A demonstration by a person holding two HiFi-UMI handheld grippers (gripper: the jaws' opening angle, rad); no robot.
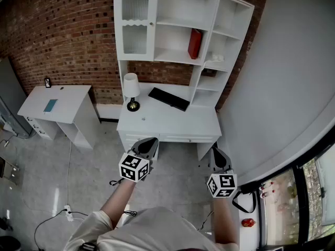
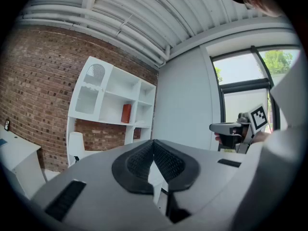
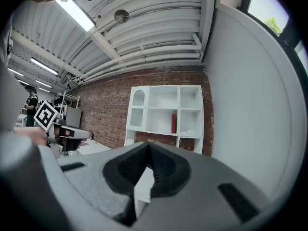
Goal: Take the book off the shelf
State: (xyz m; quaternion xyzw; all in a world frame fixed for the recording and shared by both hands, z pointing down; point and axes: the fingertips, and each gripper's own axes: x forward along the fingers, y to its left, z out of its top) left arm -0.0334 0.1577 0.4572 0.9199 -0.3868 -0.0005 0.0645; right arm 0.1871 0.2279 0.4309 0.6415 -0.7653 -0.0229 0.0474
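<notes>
**Approach not yet begun: both hand-held grippers closed and empty, well short of the book**

The book [image 1: 194,44], red and standing on end, sits on the shelf [image 1: 170,60] of the white unit above the desk [image 1: 167,120]. It is at the right end of the middle compartment's board, just beside the upright divider. Whether it leans on that divider cannot be told from here. Nothing else shares its compartment.

On the desk below, a lamp [image 1: 131,90] stands at the rear left corner. A black keyboard [image 1: 168,99] lies along the rear edge, towards the right.

The left hand-held gripper [image 1: 149,140] and the right hand-held gripper [image 1: 218,151] are held level over the floor, in front of the desk's front edge and well apart from the shelf. In each gripper view the ribbed pads meet at the tip with nothing between them. Both are therefore closed on nothing.

By the look of it, the task is at its very start: the reach toward the shelf. The right hand-held gripper lies nearer the book's side of the unit and seems the likelier one to go. The next move calls for stepping in to the desk and raising that gripper to the middle board. Its jaws must open wider than the book's thickness and come in from the open left side, since the divider crowds the right. They should then close across the covers before the book is drawn straight out, clear of the board above.
</notes>
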